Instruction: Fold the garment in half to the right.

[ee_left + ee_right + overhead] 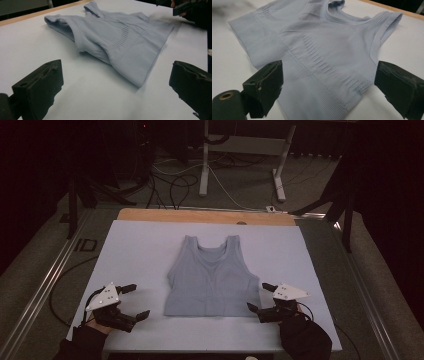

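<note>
A: How far along was the work with the top (212, 277)?

B: Hardly begun, by my reading. It lay flat and spread out on the white sheet (145, 245), straps toward the far edge, hem toward the person. No fold showed in it, so everything seemed left to do.

A: And the grippers?

B: Both stood with jaws wide apart and nothing between them. The left gripper (134, 301) sat near the hem's left corner but clear of it, with bare sheet between. The right gripper (262, 297) was just beside the hem's right corner; I couldn't tell from above whether it touched.

A: Did the close views settle that?

B: Partly. The right gripper view looked along its jaws over the top (317, 52), with the hem's corner lying between them, yet the pads weren't pressing on cloth. It also showed the ribbed band and stitching, which the high view blurred. The left gripper view showed the top (120, 40) a little ahead, its near armhole edge lifted slightly off the sheet, and the right gripper (183, 8) at the far corner. The high view alone gave the wooden table edge (205, 216) and the floor cables (175, 182) beyond.
</note>
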